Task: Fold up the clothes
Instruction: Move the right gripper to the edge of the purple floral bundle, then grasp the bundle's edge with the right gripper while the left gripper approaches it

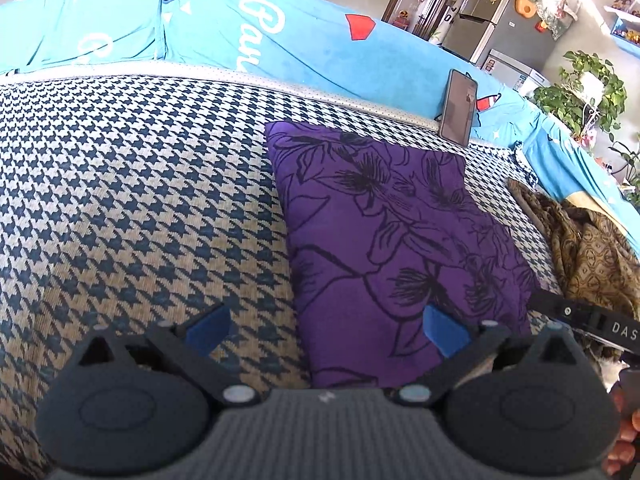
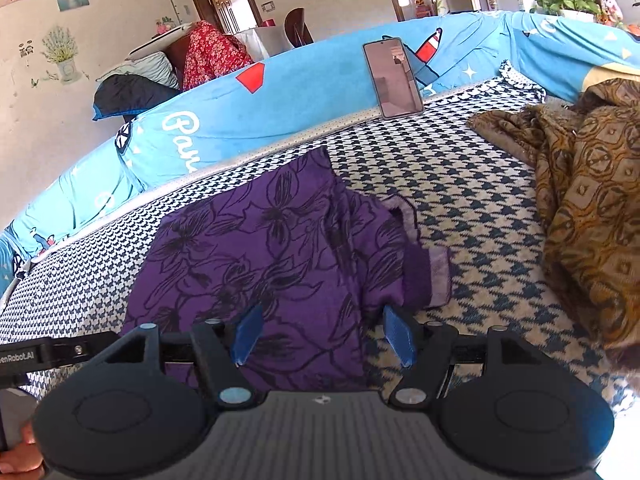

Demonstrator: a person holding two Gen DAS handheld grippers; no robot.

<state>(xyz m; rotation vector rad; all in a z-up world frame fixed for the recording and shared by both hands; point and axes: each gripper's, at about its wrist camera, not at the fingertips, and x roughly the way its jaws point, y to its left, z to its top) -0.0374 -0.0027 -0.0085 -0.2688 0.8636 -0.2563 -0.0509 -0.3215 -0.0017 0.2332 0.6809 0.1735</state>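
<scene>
You had the purple cloth (image 1: 400, 248) lying flat on the checked couch seat (image 1: 140, 200), mid-right of the left wrist pic. It looked like a neat folded block there, with straight edges. In the right wrist pic its right side was messier, w/ a pale flap (image 2: 432, 272) turned over at mid-frame. So I think that one was mostly folded but not quite tidy.

The brown-gold cloth (image 2: 592, 208) was a crumpled heap at the right edge of the right wrist pic. It was apart from the purple one. That one was not folded at all, so there was more work left.

Your left gripper (image 1: 326, 328) was wide open and held nothing. One blue pad was over the seat and the other over the purple cloth's bottom edge, at the bottom of the frame. Your right gripper (image 2: 324, 336) was open too, w/ nothing held. It sat over the purple cloth's near right edge. I couldn't tell if any pad touched the cloth.

Writing: the blue couch cover (image 2: 280, 96) had white curly letters, "Par" or so, the rest hidden. The left wrist pic showed "DAS" on the other gripper's black bar at lower right. The right wrist pic showed "enRobot.AI" at lower left. A phone (image 2: 394, 78) leaned on the cover, upper middle; I couldn't read its screen.
</scene>
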